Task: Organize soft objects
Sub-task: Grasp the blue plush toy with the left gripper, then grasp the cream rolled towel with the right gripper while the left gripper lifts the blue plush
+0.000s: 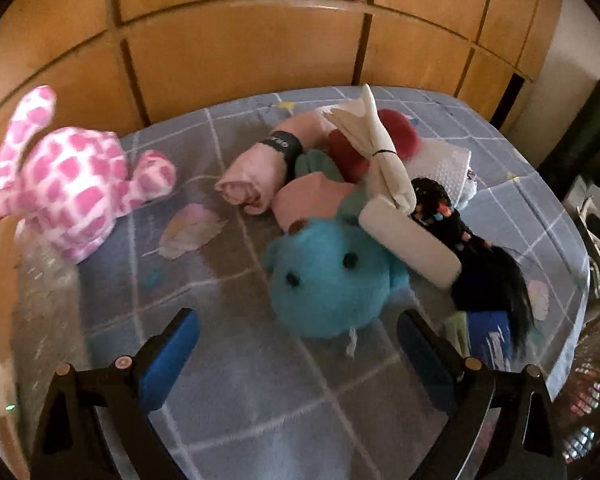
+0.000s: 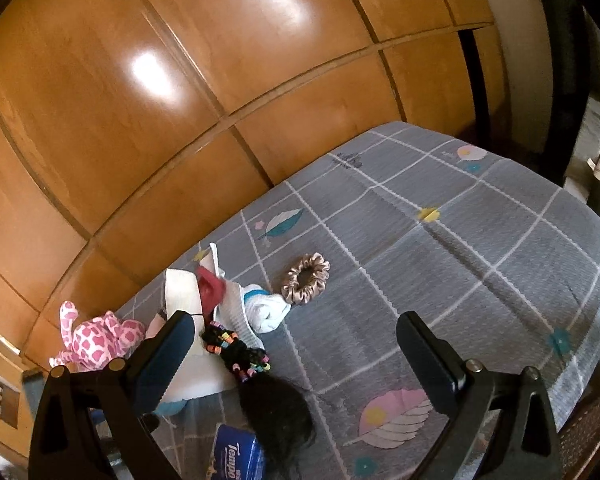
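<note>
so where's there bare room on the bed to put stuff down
The widest bare sheet is right of the scrunchie. A smaller gap lies between the pink giraffe and blue plush. The heap around the black braid is crowded.

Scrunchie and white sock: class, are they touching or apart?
Touching. The right wrist view shows the scrunchie lying against the white sock, with no bedsheet visible between them.

A pink-and-white spotted plush giraffe (image 1: 66,184) lies apart at the bed's left edge. A blue plush head (image 1: 332,280) lies face-up at the near end of a heap with a rolled pink cloth (image 1: 260,172) banded in black, a tied cream cloth (image 1: 380,152), a white roll (image 1: 410,246) and a beaded black hairpiece (image 1: 472,260). A beige scrunchie (image 2: 305,278) lies just beside white socks (image 2: 266,312).
</note>
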A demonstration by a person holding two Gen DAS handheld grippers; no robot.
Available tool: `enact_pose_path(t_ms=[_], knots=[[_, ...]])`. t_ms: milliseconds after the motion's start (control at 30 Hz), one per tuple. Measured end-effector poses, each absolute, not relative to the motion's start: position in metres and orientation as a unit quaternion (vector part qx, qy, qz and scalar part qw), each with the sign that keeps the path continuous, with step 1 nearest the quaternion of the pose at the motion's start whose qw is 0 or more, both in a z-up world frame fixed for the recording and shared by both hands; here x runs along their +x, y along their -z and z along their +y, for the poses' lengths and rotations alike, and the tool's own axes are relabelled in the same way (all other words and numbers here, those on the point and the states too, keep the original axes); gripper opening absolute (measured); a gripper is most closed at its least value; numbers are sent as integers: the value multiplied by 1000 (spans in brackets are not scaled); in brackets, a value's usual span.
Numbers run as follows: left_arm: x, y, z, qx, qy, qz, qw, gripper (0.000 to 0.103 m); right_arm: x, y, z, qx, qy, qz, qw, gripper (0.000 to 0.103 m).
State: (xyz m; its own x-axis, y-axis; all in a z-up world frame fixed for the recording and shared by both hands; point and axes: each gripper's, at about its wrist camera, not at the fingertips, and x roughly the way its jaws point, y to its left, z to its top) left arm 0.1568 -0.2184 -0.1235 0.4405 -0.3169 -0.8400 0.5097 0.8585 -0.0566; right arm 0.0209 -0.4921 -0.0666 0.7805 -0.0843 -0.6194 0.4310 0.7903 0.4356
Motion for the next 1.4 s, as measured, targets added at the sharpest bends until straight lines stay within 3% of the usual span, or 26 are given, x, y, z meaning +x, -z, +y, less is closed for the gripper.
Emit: enact_pose_path(t_ms=[167, 200, 233, 267, 367, 633, 967, 1167, 1400], knots=[[175, 133, -241, 122, 253, 465, 840, 97, 21, 68, -494, 293, 146, 302, 896, 103], [179, 135, -245, 122, 255, 467, 838, 92, 21, 69, -495, 293, 147, 302, 895, 103], [185, 139, -248, 116, 258, 471, 835, 75, 21, 69, -495, 293, 148, 303, 895, 103], [188, 141, -249, 112, 259, 475, 833, 66, 21, 69, -495, 293, 148, 303, 895, 103], [194, 145, -246, 80, 279, 491, 821, 61, 23, 70, -493, 286, 150, 307, 895, 103], [160, 125, -217, 83, 295, 446, 841, 61, 24, 71, -491, 276, 158, 310, 896, 103], [105, 128, -176, 95, 271, 455, 843, 63, 32, 74, -480, 252, 135, 330, 900, 100], [101, 143, -177, 93, 267, 458, 843, 70, 48, 78, -447, 213, 68, 371, 902, 83], [103, 152, -175, 80, 267, 465, 840, 71, 113, 80, -367, 142, -40, 409, 901, 66]])
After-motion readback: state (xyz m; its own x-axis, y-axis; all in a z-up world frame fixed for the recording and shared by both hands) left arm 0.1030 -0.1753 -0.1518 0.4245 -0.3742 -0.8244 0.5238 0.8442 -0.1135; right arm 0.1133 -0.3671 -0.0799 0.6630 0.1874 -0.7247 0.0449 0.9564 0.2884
